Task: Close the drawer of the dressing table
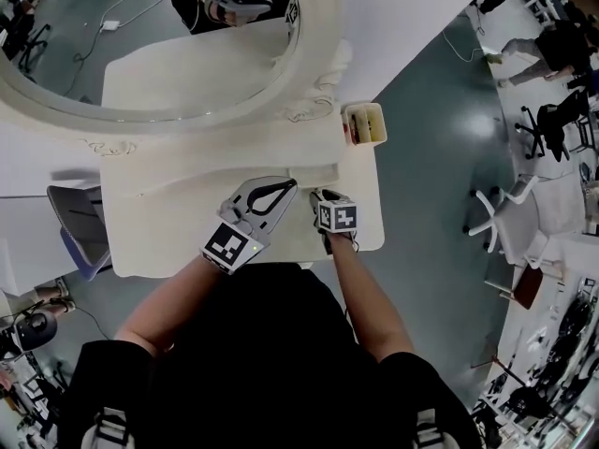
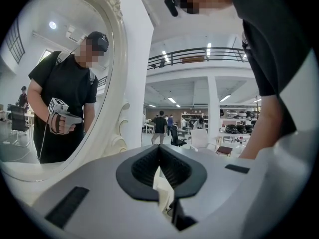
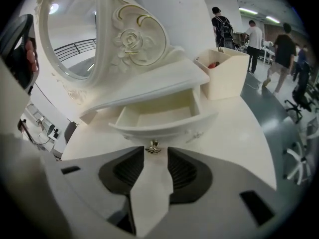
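Note:
The cream dressing table (image 1: 168,241) has a small drawer (image 3: 159,114) that stands pulled out under its raised shelf, its inside bare. A gold knob (image 3: 153,147) sits at the middle of the drawer front. My right gripper (image 3: 155,151) is open and tilted down at the drawer, with the knob just ahead of its fingertips and nothing between the pads. It is also in the head view, where this gripper (image 1: 323,197) hangs over the tabletop. To its left, my left gripper (image 1: 290,186) is shut with nothing in it. In its own view the left gripper (image 2: 159,147) points level past the mirror.
A large oval mirror (image 1: 309,59) with a carved frame stands at the back of the table. An open cream box (image 1: 363,123) with something red in it sits at the table's far right corner. A grey chair (image 1: 80,227) is at the left and a white office chair (image 1: 505,218) at the right.

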Demonstrator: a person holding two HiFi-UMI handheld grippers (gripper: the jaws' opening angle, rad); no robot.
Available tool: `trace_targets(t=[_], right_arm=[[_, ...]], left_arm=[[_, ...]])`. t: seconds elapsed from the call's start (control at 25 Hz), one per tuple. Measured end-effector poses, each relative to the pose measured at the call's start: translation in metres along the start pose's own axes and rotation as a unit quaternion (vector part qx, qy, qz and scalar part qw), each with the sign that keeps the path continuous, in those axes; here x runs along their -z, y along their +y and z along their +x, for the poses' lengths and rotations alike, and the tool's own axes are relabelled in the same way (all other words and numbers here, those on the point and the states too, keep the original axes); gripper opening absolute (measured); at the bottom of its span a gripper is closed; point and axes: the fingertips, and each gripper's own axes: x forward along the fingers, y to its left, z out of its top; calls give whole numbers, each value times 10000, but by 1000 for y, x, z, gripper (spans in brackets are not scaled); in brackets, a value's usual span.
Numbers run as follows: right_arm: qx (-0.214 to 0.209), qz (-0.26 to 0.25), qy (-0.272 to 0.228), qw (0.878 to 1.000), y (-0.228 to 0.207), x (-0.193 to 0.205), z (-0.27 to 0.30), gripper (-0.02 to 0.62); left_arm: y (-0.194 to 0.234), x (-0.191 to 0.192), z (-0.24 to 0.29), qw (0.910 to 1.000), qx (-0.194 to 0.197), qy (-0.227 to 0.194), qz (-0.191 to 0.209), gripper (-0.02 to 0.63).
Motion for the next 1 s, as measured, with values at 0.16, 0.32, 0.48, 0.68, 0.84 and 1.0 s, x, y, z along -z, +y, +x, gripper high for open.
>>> trace_targets(t=[0.16,0.32,0.48,0.68,0.84,1.0], right_arm=[[5,128,129,9998,-2,4,9,133],[-23,67,152,9999,2,3,12,103],[-29,97,105,9999,2,1,10,98],[-49,17,-15,10000,3,-15,9,97],[-16,13,-29,10000,-1,-24,14,97],[-18,14,-52,10000,-3,-34,21,97]], left_arm=[[6,2,-1,10000,-10,5,21,-5],[11,8,-2,10000,-26,6,-19,-6],[13,9,-1,10000,-46,11,-87,-6],[17,9,-1,9999,-99,72,34,-6],[18,11,-2,9999,-120,65,-34,-6],[24,13,-4,9997,-194,39,-108,-6]])
